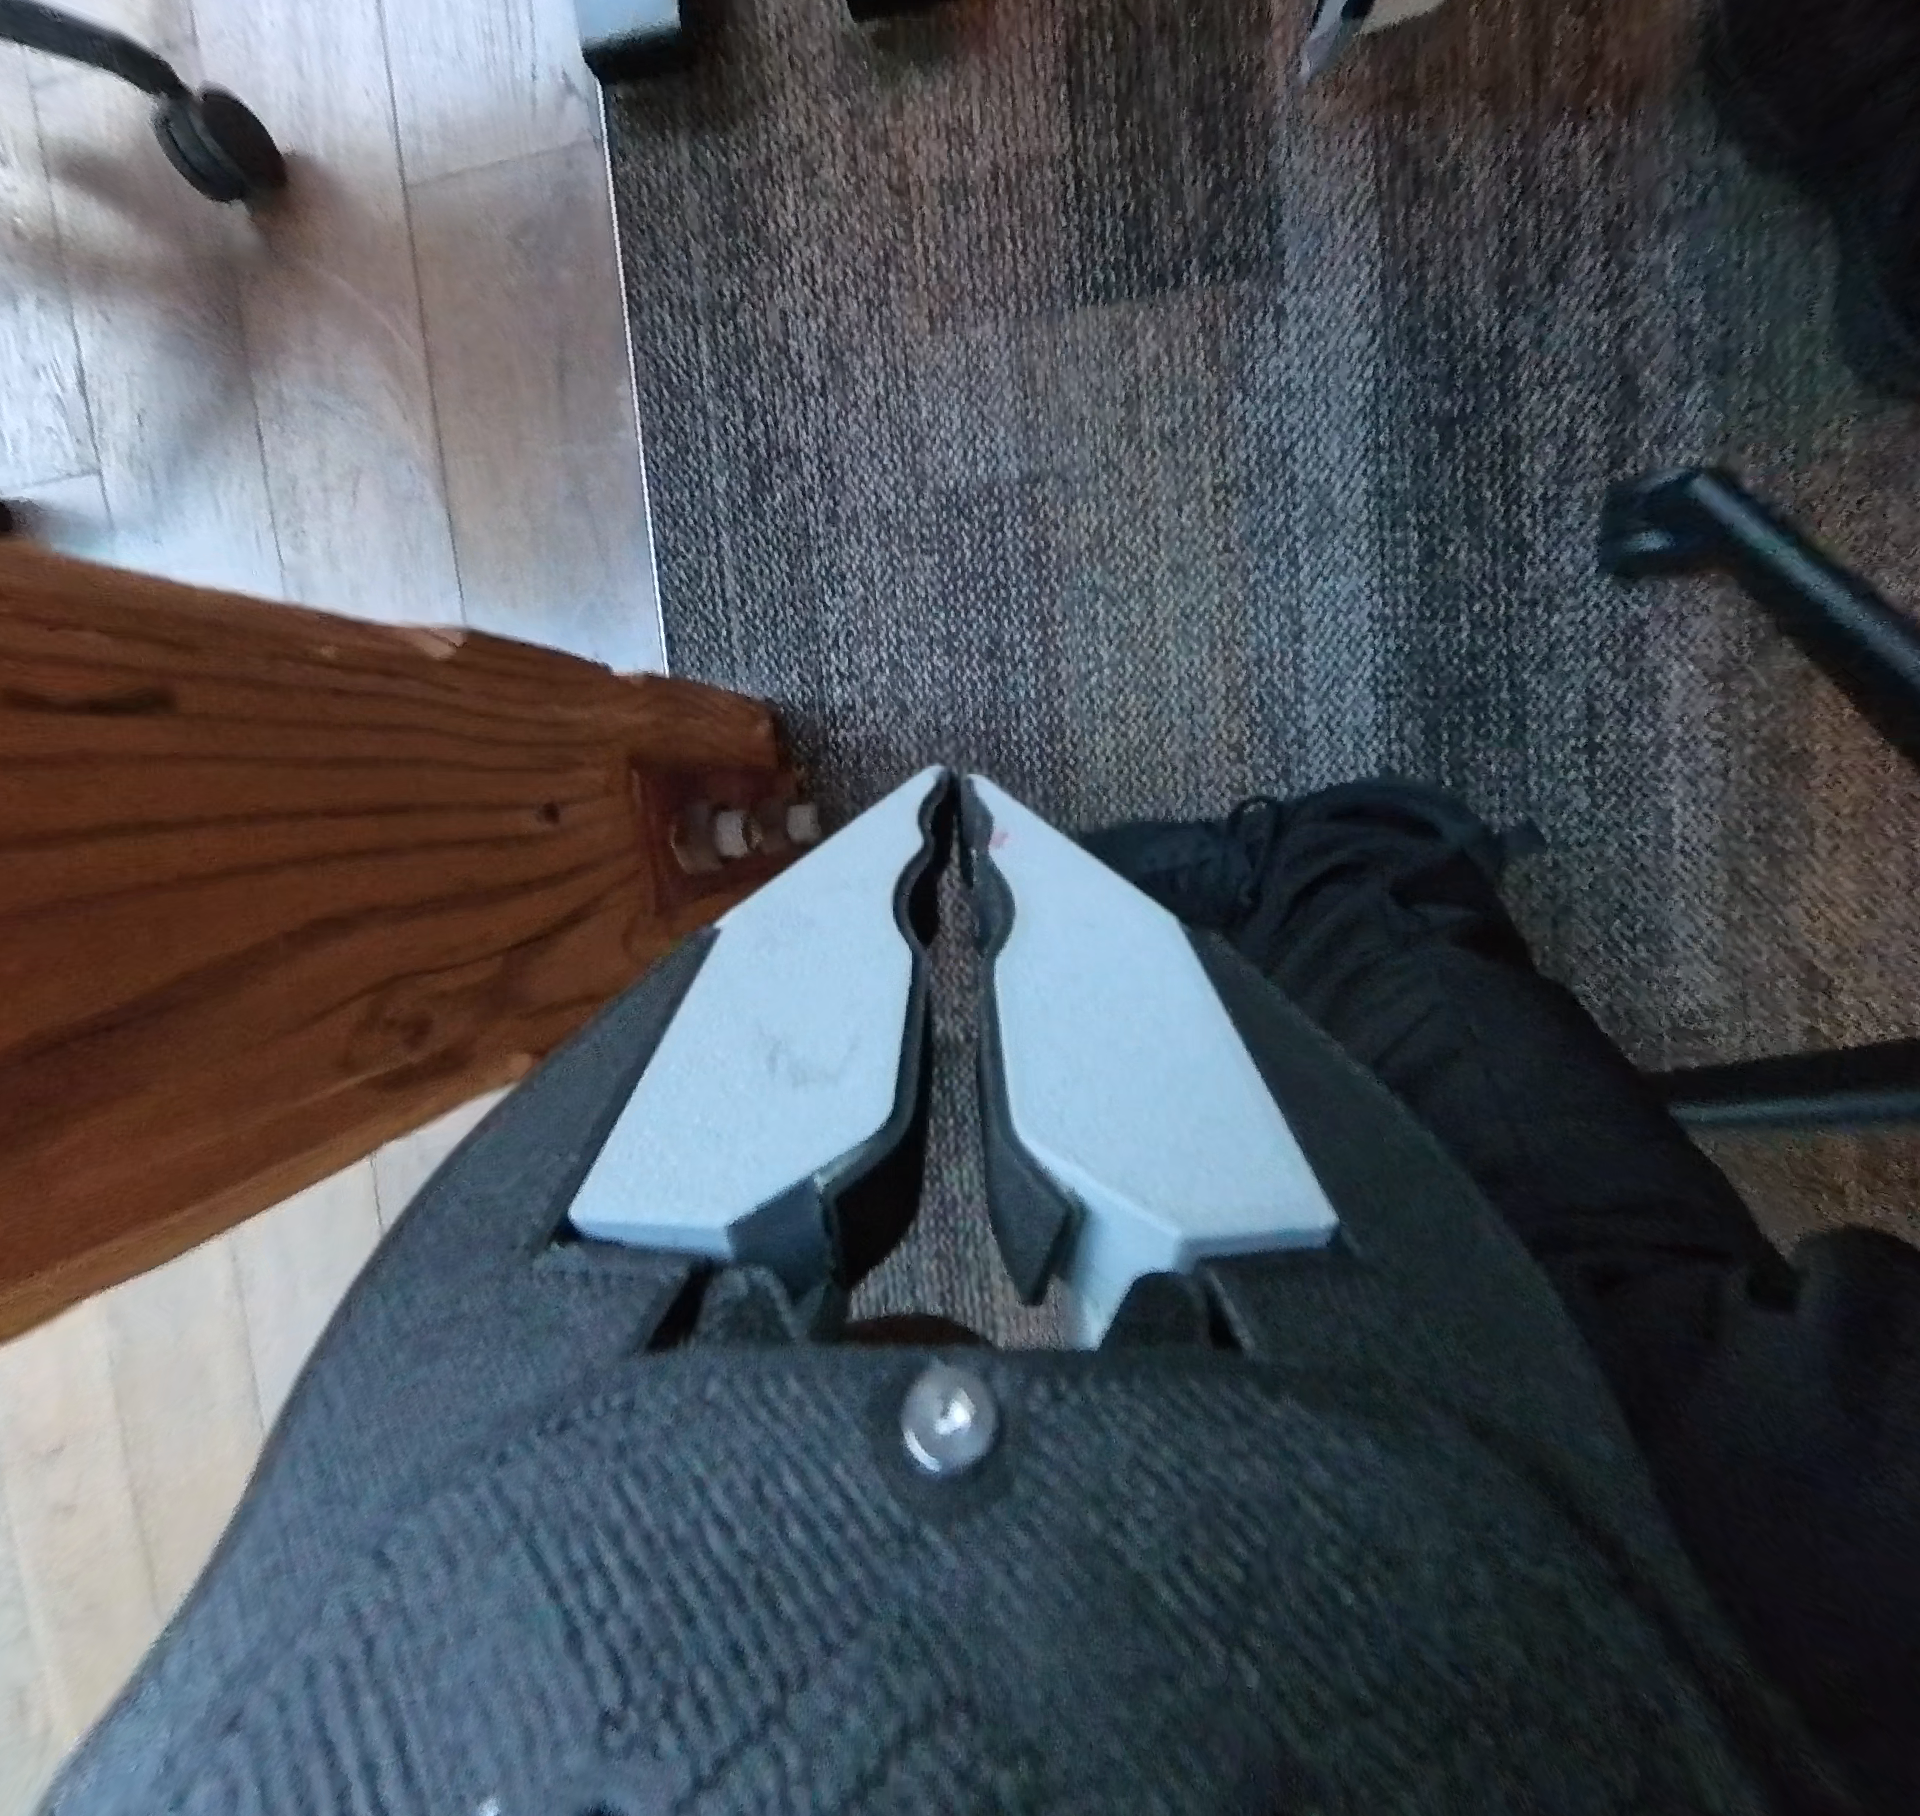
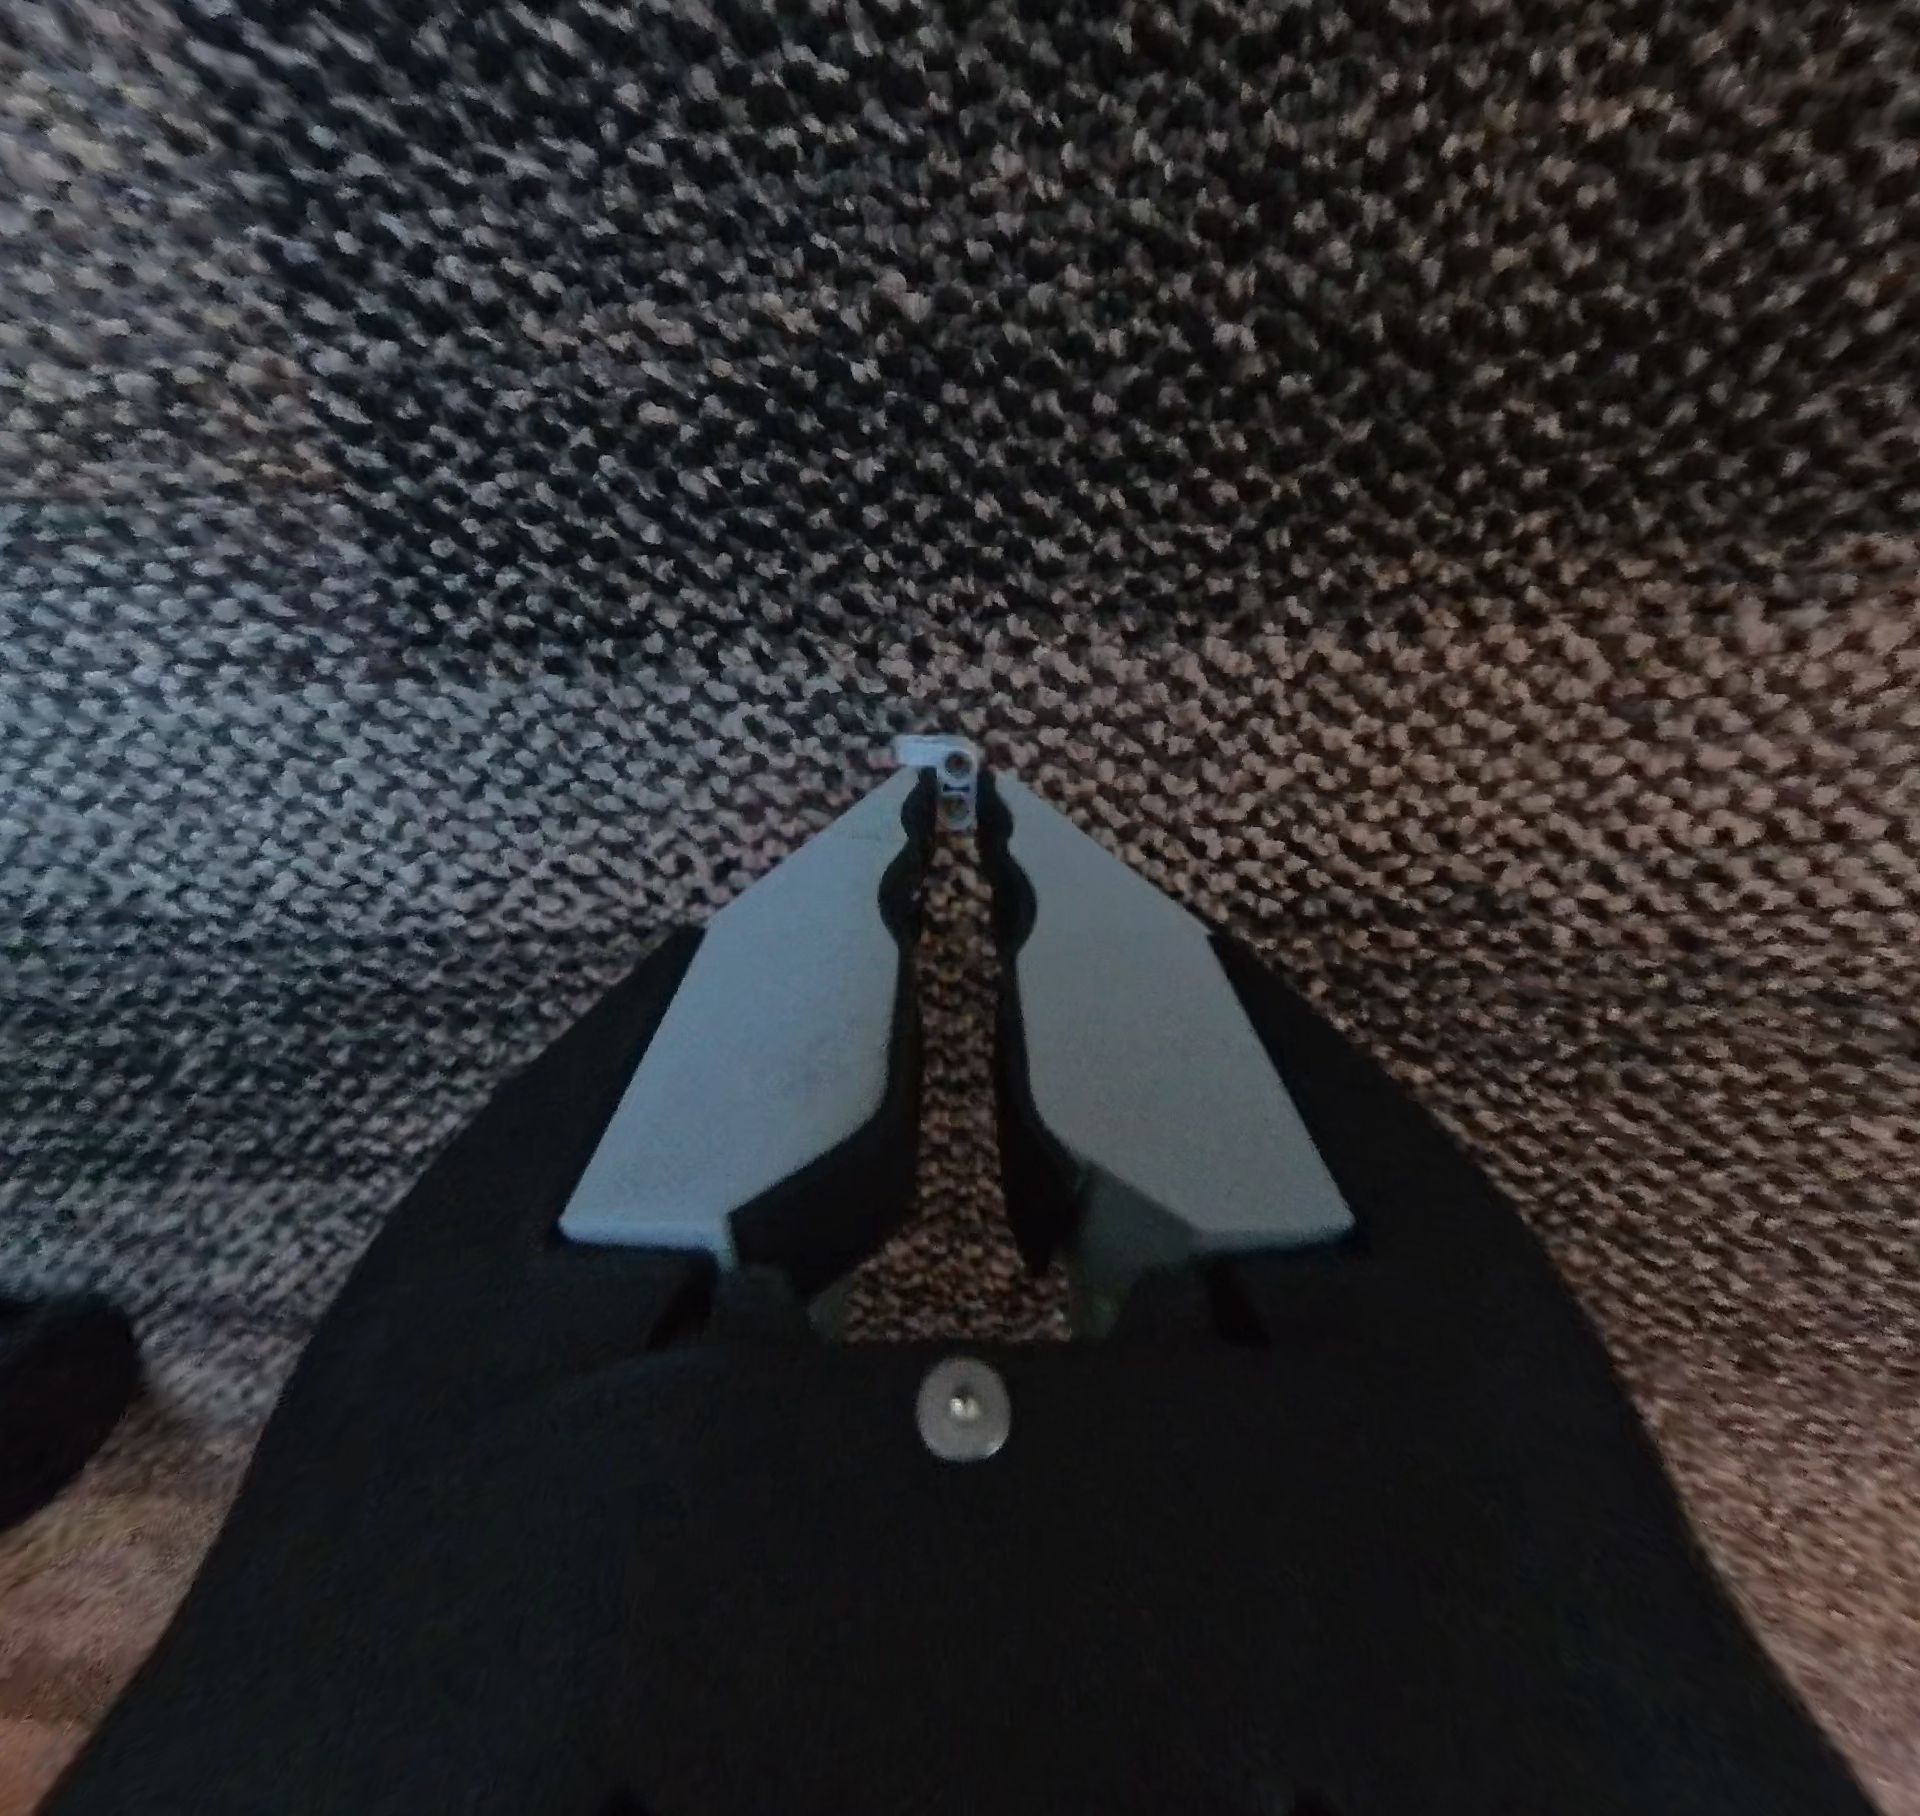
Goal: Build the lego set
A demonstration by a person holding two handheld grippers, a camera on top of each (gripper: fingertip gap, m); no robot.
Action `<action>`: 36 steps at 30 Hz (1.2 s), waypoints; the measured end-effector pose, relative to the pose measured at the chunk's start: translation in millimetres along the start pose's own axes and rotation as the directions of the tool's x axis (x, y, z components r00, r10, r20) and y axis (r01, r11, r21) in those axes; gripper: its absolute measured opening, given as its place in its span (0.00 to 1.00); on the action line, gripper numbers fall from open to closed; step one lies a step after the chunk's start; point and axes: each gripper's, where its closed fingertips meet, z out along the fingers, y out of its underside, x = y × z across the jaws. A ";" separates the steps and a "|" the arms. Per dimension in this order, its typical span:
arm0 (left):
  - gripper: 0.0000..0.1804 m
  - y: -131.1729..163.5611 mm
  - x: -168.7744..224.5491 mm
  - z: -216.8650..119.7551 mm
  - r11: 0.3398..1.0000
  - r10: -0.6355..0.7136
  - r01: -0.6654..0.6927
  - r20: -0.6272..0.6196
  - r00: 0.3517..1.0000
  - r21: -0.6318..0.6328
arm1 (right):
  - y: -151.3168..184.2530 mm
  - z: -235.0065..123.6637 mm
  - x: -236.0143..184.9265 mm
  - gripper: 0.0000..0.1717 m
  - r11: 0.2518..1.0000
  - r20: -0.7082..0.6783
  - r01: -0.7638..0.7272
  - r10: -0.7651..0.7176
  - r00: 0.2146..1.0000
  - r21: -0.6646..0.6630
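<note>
Office-type interior: grey loop-pile carpet (image 1: 1143,416), pale plank flooring (image 1: 312,364), chair castor (image 1: 218,140), wooden furniture (image 1: 260,883).

1 white part (image 2: 951,772), 1 wooden leg (image 1: 312,862), 2 tools (image 1: 957,787)

The carpet (image 2: 935,312) is speckled grey and black – browner at right. The small holed piece (image 2: 951,769) is white. The wooden beam (image 1: 260,883) is reddish-brown, with dark grain.
</note>
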 end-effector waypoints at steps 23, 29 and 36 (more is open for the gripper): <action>0.00 -115.7 41.3 2.3 0.941 0.257 -0.257 0.030 0.966 0.222 | -61.3 -507.4 -173.4 0.03 0.737 -0.213 0.385 -0.321 0.923 0.555; 0.00 -112.3 61.1 6.8 0.925 0.343 -0.345 0.041 0.939 0.162 | -54.8 -728.7 -113.7 0.02 0.621 -0.537 0.372 0.094 0.838 0.690; 0.00 -102.6 76.2 10.4 0.901 0.422 -0.425 0.050 0.905 0.087 | 22.4 -755.8 51.7 0.03 0.804 -0.516 -0.002 0.384 0.766 0.595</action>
